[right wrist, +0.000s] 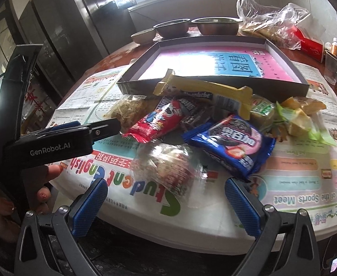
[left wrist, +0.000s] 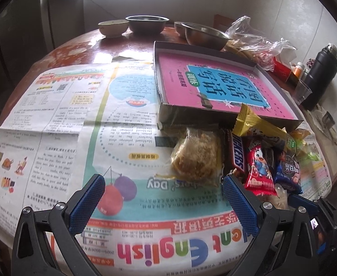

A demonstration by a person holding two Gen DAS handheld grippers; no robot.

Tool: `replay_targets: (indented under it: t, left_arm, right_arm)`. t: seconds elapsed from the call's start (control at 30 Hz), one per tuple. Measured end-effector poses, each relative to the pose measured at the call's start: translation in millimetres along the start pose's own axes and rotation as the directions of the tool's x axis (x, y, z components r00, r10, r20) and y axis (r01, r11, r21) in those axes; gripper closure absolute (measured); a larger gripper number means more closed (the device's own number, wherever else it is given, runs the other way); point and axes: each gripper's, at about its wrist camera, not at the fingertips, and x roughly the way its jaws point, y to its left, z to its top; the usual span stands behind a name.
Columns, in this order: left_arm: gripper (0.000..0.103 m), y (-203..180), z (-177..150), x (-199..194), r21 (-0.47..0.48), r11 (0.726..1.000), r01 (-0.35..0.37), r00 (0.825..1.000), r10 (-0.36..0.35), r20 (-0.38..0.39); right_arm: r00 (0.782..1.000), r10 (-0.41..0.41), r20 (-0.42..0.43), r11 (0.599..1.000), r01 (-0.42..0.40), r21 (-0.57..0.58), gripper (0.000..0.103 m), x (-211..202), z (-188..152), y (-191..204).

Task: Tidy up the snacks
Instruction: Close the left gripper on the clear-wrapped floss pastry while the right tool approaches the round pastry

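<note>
While both claws gape empty, shallow box (right wrist: pixel 131 74) with pink book (right wrist: pixel 272 69) inside.

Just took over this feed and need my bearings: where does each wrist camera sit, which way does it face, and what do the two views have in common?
Left wrist: on the left gripper, low over the newspaper, facing the shallow box; its own open blue-padded fingers show, snack pile to the right.
Right wrist: on the right gripper at the table's near edge, facing the snack pile and box; its open fingers, the left gripper and a hand show.
Shared: box, newspaper, red snack pack, blue cookie pack, metal bowls.
</note>
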Motion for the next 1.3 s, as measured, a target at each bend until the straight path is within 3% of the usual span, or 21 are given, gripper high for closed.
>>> replay_targets:
  t: [0.4, 0.63, 0.93, 1.0, 1.3]
  left_arm:
    - [0.003, 0.0, 4.0, 11.3, 0.029, 0.999, 0.042, 0.999, -0.042, -0.015]
    - [0.010, -4.5, 5.7, 21.0, 0.045, 0.998, 0.044, 0.999, -0.043, -0.024]
    - [0.031, -16.8, 10.3, 25.8, 0.094, 0.995, 0.017, 1.000, -0.016, -0.010]
    - [0.044, -21.5, 10.2, 26.2, 0.112, 0.994, 0.017, 1.000, -0.016, -0.002]
    - [0.051, -17.1, 5.4, 20.0, 0.085, 0.994, 0.075, 0.997, -0.076, 0.009]
  right_arm:
    - [0.996, -0.093, 0.003, 0.994, 0.093, -0.051, 0.028, 18.9, 10.4, 16.3]
    - [0.990, -0.138, 0.017, 0.983, 0.139, -0.121, 0.031, 22.0, 7.0, 24.9]
    - [0.988, -0.147, 0.036, 0.977, 0.151, -0.151, 0.040, 19.0, 1.1, 25.1]
    - [0.990, -0.135, 0.039, 0.980, 0.139, -0.139, 0.041, 17.4, 0.6, 22.1]
    - [0.997, -0.064, 0.043, 0.995, 0.068, -0.078, 0.042, 9.4, -0.7, 10.7]
